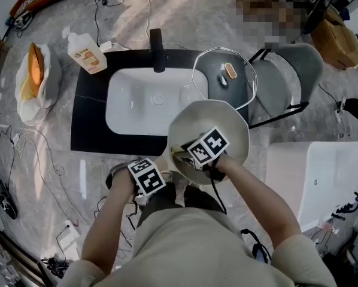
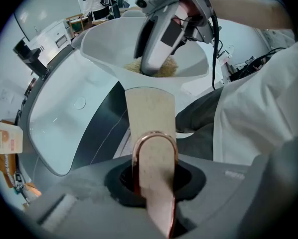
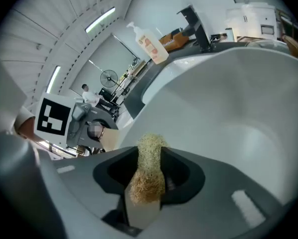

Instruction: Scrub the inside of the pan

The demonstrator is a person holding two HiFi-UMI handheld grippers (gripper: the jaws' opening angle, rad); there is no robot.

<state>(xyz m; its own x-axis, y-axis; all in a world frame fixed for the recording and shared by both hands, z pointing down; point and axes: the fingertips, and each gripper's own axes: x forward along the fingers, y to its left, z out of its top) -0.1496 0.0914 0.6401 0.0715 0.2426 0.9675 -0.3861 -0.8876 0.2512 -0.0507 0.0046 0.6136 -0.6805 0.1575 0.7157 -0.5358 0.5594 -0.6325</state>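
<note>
I hold a cream-white pan [image 1: 224,121] above the front edge of the sink. My left gripper [image 1: 158,173] is shut on its beige handle [image 2: 150,118], just behind the copper ring at the handle's end. My right gripper [image 1: 186,154] reaches into the pan from the near side, shut on a straw-coloured scrub pad [image 3: 148,168]. In the left gripper view the pad [image 2: 156,69] is pressed against the pan's bottom under the right gripper [image 2: 159,39]. The right gripper view shows the pan's smooth pale inside [image 3: 228,98].
Below the pan is a white sink basin [image 1: 131,109] in a black counter, with a black faucet [image 1: 158,49] behind it. A soap bottle [image 1: 88,54] stands at the counter's back left and a glass lid [image 1: 224,70] at the right. A white box [image 1: 316,178] is on the right. Cables cross the floor.
</note>
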